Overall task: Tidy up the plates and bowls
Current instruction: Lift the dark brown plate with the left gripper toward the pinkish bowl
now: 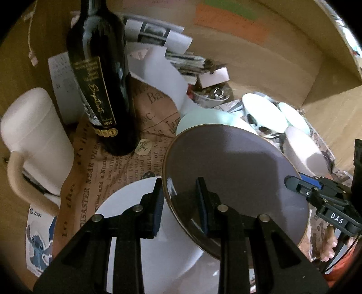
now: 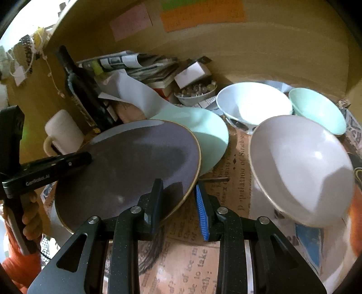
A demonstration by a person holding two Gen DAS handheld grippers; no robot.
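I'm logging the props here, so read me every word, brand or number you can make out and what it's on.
"2020": wine bottle label; script above it unclear.
"DAS": right tongs.
"GenRobot.AI": left tongs.
"DISASTER NEAR": newsprint paper.
"to take": same paper, right wrist view.
Sticky notes: blurred, unreadable.

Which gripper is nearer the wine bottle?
Left. The left gripper grips the dark plate on the side towards the wine bottle; the right gripper grips its far edge.
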